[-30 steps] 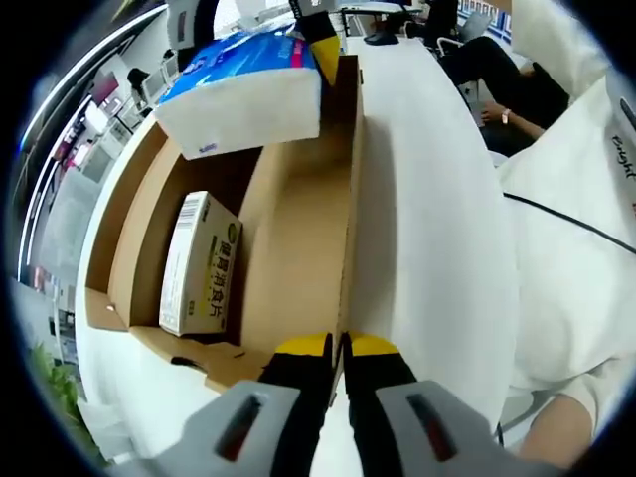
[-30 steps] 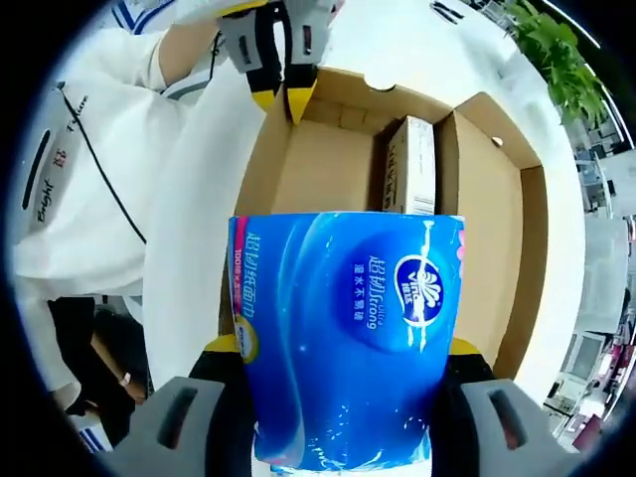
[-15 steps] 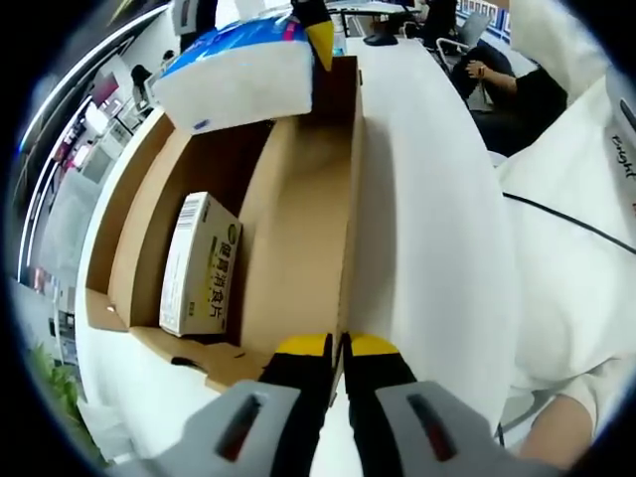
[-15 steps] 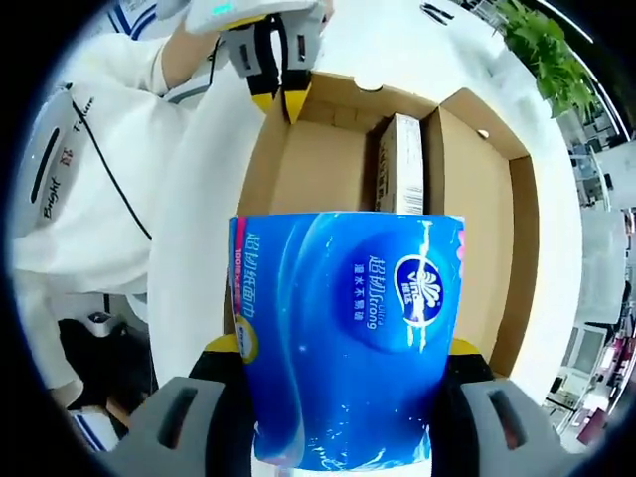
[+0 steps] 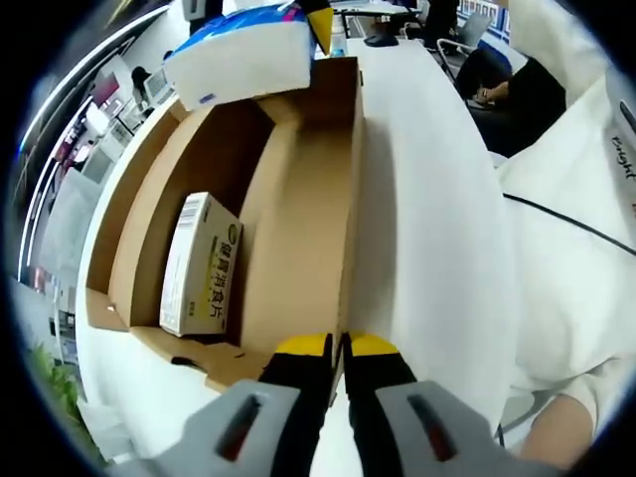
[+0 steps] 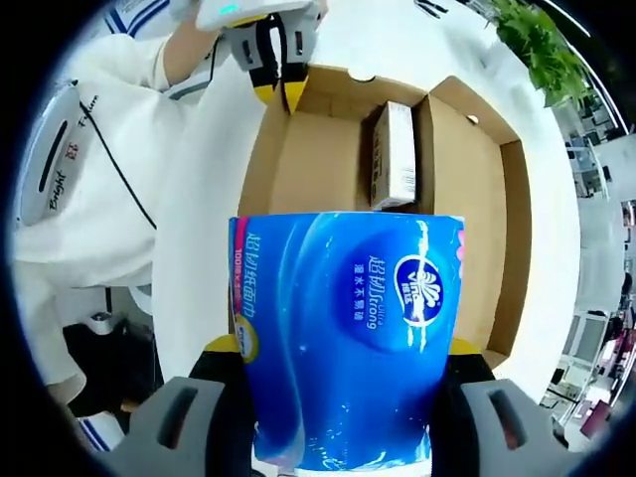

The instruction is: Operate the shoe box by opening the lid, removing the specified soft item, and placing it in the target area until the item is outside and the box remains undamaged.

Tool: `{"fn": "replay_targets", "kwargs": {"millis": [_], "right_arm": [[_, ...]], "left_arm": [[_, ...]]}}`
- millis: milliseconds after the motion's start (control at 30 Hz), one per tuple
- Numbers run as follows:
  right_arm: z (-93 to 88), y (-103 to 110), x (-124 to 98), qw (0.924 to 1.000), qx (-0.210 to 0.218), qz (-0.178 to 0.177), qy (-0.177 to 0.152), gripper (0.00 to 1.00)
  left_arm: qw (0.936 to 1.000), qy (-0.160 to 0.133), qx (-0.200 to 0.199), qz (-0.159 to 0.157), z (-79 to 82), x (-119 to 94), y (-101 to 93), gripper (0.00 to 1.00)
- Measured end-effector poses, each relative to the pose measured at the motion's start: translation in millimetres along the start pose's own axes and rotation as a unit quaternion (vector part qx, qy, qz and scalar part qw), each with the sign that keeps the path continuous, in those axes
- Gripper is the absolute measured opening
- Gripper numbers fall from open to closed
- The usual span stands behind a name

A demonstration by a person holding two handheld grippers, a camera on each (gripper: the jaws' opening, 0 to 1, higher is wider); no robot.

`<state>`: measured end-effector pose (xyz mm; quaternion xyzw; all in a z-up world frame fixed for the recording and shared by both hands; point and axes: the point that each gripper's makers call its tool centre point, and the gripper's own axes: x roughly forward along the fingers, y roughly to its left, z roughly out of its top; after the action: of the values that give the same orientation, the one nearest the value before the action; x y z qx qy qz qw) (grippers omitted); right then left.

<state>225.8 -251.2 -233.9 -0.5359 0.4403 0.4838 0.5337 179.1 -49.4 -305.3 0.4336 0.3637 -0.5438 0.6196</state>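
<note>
Cardboard shoe box [image 5: 298,229] sits open, left gripper [image 5: 338,348] pinched shut on its near wall likely to steady it, small carton [image 5: 199,263] left inside, while right gripper [image 6: 338,358] clamps the blue tissue pack [image 6: 343,338] above the box.

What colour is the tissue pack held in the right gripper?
Blue with white print; the tissue pack shows best in the right gripper view.
</note>
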Motion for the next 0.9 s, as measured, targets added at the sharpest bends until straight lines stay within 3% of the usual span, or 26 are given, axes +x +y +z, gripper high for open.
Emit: {"fn": "replay_targets", "kwargs": {"millis": [300, 600, 900], "right_arm": [[-1.7, -2, -8, 0.9998, 0.007, -0.005, -0.018, 0.69], [-10.0, 1, -5, 0.9999, 0.014, 0.001, -0.005, 0.69], [-29.8, 6, -6, 0.9996, 0.026, 0.002, 0.004, 0.69]], "left_arm": [[1.0, -0.001, 0.0, 0.001, -0.2, 0, -0.6, 0.05], [1.0, -0.002, 0.002, 0.001, -0.6, 0, -0.5, 0.05], [1.0, 0.001, 0.001, 0.001, -0.9, 0, -0.2, 0.05]]}}
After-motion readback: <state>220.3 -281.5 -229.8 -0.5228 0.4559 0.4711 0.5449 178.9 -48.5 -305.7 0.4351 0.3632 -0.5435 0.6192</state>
